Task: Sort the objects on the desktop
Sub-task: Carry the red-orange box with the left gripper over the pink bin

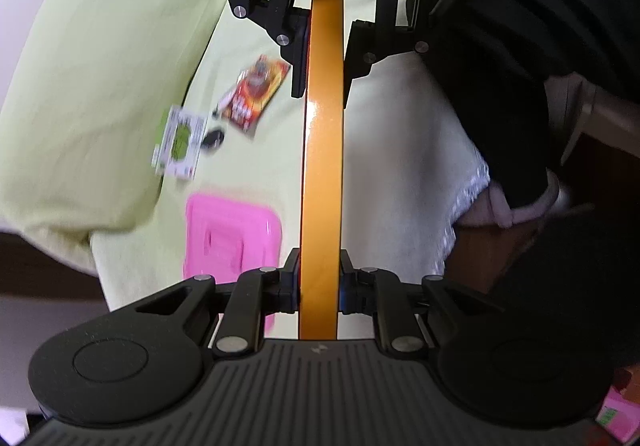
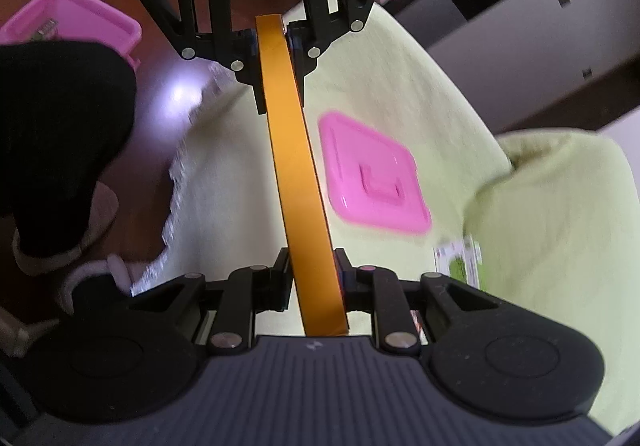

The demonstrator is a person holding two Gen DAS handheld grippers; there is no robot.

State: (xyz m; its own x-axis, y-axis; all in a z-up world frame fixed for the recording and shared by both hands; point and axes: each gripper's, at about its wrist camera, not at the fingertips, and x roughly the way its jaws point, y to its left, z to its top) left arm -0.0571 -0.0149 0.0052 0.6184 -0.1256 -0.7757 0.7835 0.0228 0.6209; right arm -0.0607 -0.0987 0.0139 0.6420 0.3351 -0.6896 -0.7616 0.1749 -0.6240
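Currently, both pairs of tongs grip one and the same long, flat, glossy orange bar (image 1: 323, 166), each at an opposite end. In the left wrist view, the left tongs (image 1: 320, 286) are closed on the near end of the bar, and the right tongs (image 1: 322, 58) clamp the far end; the right wrist view shows the mirror arrangement, with the right tongs (image 2: 312, 286) closed on the near end and the left tongs (image 2: 276, 58) on the far end. The bar is held in the air above the pale yellow-green cloth (image 1: 120, 46) that covers the tabletop. On the cloth lie a flat pink plastic lid (image 2: 374, 174), a white-and-green card (image 1: 180, 142), a red printed packet (image 1: 256, 94) and a small dark object (image 1: 214, 138). A pink plastic bin (image 2: 76, 18) stands on the brown floor beyond the cloth's edge. The step in hand appears to be a two-handed carry or a hand-over of the bar. The next move calls for one pair of tongs to let go cleanly while the other keeps the bar level, or for both to travel together toward the bin. Motion blur limits finer detail.
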